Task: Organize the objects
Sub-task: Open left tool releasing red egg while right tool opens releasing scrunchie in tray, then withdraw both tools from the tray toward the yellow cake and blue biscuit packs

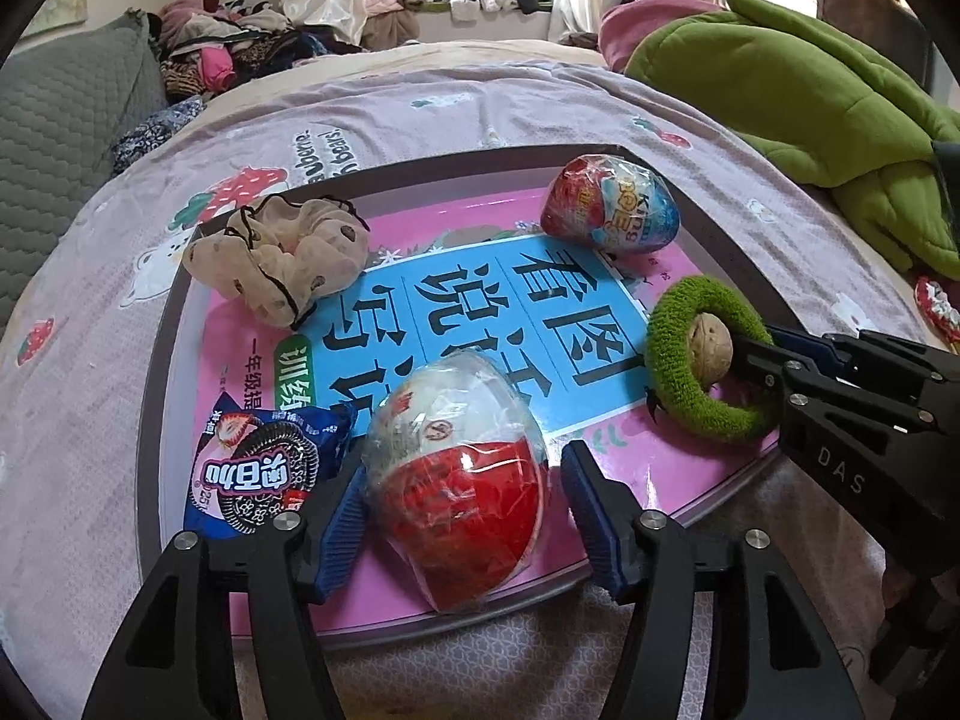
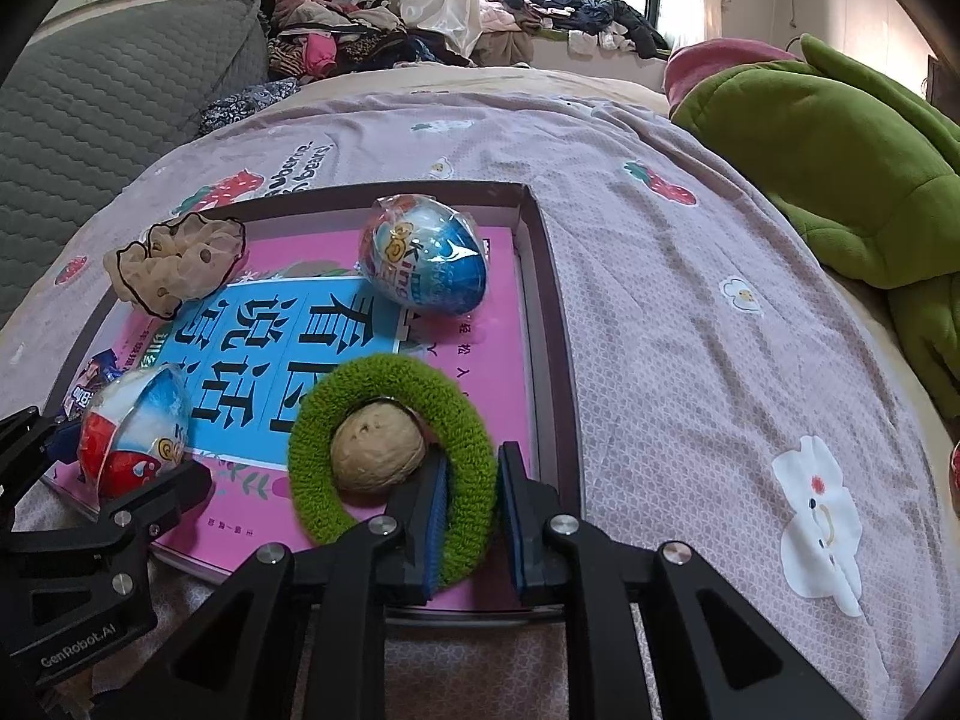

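Note:
A red and white wrapped toy egg (image 1: 462,480) lies at the near edge of the grey tray (image 1: 157,372), on a pink and blue book (image 1: 456,306). My left gripper (image 1: 465,456) is open around it, and its right pad stands clear of the wrapper. A green fuzzy hair ring (image 2: 384,384) rests on the book with a walnut (image 2: 377,450) inside it. My right gripper (image 2: 474,453) straddles the ring's near band, slightly open, and its right pad shows a thin gap. It also enters the left wrist view (image 1: 750,342).
Also in the tray are a blue toy egg (image 2: 426,258), a cream spotted scrunchie (image 1: 282,252) and a blue Oreo packet (image 1: 258,468). The tray sits on a lilac bedsheet (image 2: 690,312). A green plush (image 2: 840,168) lies at the right, and a grey headboard (image 2: 90,138) stands at the left.

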A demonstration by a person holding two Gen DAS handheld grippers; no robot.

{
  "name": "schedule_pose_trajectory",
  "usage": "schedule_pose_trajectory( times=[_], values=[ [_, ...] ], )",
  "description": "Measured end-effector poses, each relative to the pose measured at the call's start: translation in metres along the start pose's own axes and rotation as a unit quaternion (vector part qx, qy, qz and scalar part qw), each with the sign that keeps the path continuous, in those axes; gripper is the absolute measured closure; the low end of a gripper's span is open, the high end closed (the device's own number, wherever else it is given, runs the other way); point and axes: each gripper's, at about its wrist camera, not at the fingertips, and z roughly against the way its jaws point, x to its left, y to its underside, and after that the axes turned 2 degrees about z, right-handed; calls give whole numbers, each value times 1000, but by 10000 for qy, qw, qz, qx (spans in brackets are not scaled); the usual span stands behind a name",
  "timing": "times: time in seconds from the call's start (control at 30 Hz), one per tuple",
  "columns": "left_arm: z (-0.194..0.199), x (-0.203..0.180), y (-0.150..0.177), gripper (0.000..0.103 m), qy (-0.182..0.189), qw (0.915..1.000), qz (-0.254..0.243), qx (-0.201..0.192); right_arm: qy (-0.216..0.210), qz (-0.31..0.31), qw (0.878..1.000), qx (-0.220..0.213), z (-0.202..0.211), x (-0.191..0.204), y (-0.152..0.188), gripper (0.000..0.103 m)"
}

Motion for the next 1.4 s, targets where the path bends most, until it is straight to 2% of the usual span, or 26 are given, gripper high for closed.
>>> schedule_pose_trajectory(
  times=[0.2, 0.57, 0.73, 1.13, 1.4],
  values=[
    [1, -1, 0, 37, -34, 10000, -12, 0, 57, 26, 10000, -60, 2, 0, -1, 78],
    [11, -1, -3, 36, 82, 9999, 73, -121, 38, 4, 9998, -184, 8, -1, -3, 76],
    [16, -4, -4, 36, 81, 9998, 16, -202, 85, -30, 9996, -256, 11, -2, -4, 64],
    [33, -5, -6, 35, 74, 9994, 10, -344, 61, -82, 9988, -479, 26, -3, -6, 63],
    [55, 0, -9, 35, 68, 9981, 118, -602, 41, -58, 9974, -721, 44, 0, -8, 62]
  ],
)
